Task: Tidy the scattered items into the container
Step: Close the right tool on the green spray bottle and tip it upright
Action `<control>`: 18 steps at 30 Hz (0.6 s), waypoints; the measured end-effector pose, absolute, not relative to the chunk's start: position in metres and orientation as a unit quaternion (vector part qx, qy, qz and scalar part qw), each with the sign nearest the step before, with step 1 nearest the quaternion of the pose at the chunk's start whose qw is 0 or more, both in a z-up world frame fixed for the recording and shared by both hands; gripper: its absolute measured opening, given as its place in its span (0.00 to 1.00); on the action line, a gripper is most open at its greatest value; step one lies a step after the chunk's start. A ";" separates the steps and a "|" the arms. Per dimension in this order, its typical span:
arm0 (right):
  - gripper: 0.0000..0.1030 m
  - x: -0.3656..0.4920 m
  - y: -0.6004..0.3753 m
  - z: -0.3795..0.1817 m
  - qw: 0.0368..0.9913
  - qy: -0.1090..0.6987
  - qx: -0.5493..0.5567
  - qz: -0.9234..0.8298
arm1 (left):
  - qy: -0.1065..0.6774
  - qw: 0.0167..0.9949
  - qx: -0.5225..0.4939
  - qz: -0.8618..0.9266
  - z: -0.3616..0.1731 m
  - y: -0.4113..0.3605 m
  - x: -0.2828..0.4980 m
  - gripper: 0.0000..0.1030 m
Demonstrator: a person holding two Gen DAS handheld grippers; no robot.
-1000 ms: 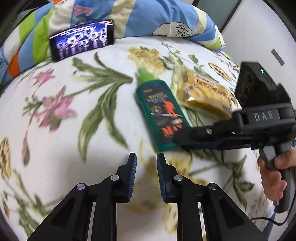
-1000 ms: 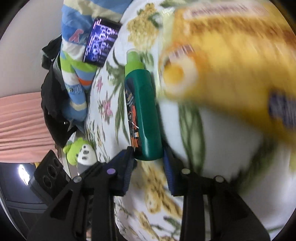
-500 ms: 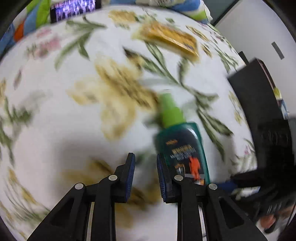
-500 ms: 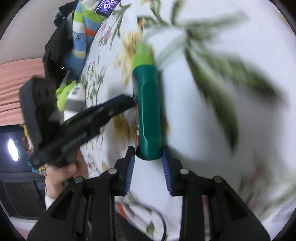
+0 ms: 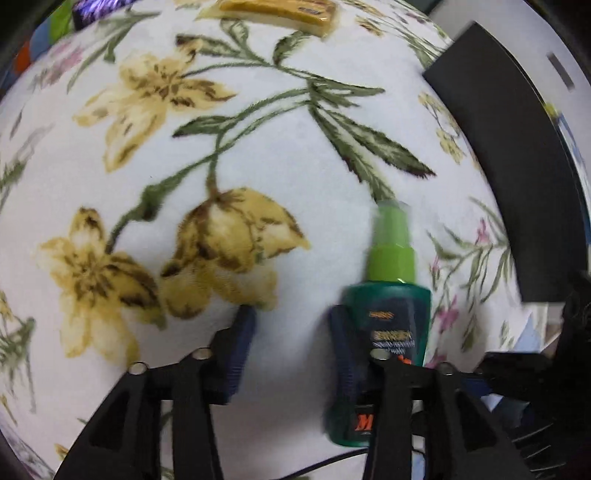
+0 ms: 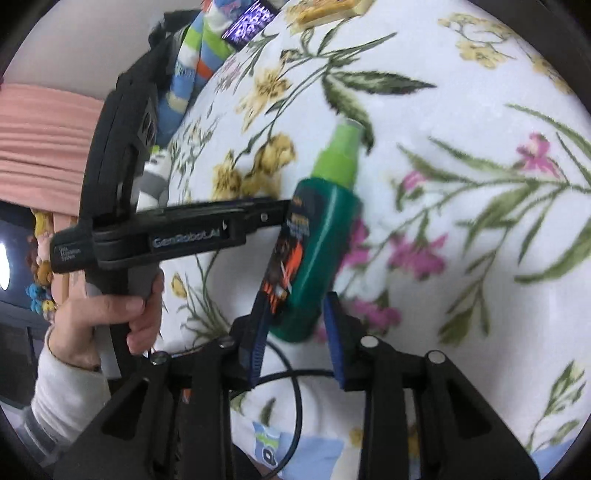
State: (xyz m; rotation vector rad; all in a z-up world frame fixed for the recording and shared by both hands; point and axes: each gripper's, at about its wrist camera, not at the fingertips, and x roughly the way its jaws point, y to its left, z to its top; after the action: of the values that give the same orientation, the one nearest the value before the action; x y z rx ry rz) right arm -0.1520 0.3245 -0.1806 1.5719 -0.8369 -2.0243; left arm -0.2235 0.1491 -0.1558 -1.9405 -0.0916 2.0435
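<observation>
A green spray bottle (image 6: 317, 240) with a light-green cap sits between the fingers of my right gripper (image 6: 295, 328), held at its base above the floral bedspread. In the left wrist view the bottle (image 5: 388, 317) is just right of my left gripper (image 5: 291, 347), which is open and empty, its right finger beside the bottle. A yellow snack packet (image 5: 277, 11) lies at the far edge of the bed; it also shows in the right wrist view (image 6: 325, 9). A black container (image 5: 517, 166) stands at the right.
A phone with a lit screen (image 6: 251, 22) leans on a striped pillow (image 6: 195, 62) at the far side. The floral bedspread (image 5: 221, 129) fills the middle. A cable (image 6: 291, 398) trails near the bed's near edge.
My right gripper has carried the bottle away from the snack packet toward the bed's near side. My left gripper has opened wider and moved alongside the bottle.
</observation>
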 end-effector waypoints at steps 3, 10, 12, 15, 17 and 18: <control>0.49 -0.155 0.324 -0.193 0.219 -0.309 0.570 -0.729 | -0.028 0.151 -0.683 0.714 -0.158 0.158 -0.226 0.62; 0.43 -0.155 0.318 -0.201 0.222 -0.328 0.540 -0.743 | -0.013 0.142 -0.688 0.712 -0.163 0.168 -0.230 0.62; 0.40 -0.154 0.319 -0.202 0.223 -0.333 0.534 -0.745 | -0.007 0.145 -0.685 0.714 -0.164 0.169 -0.230 0.62; 0.38 -0.155 0.314 -0.202 0.227 -0.330 0.527 -0.749 | -0.002 0.148 -0.687 0.712 -0.168 0.170 -0.232 0.62; 0.38 -0.155 0.311 -0.203 0.230 -0.325 0.523 -0.754 | -0.006 0.147 -0.691 0.707 -0.172 0.171 -0.235 0.64; 0.38 -0.156 0.310 -0.204 0.232 -0.324 0.521 -0.755 | -0.012 0.144 -0.694 0.705 -0.173 0.171 -0.237 0.65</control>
State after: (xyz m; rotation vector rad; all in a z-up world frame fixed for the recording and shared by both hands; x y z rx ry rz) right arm -0.1557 0.3104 -0.2037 1.4325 -0.8902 -2.0750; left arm -0.2372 0.1713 -0.1733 -2.0002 -0.0347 2.0327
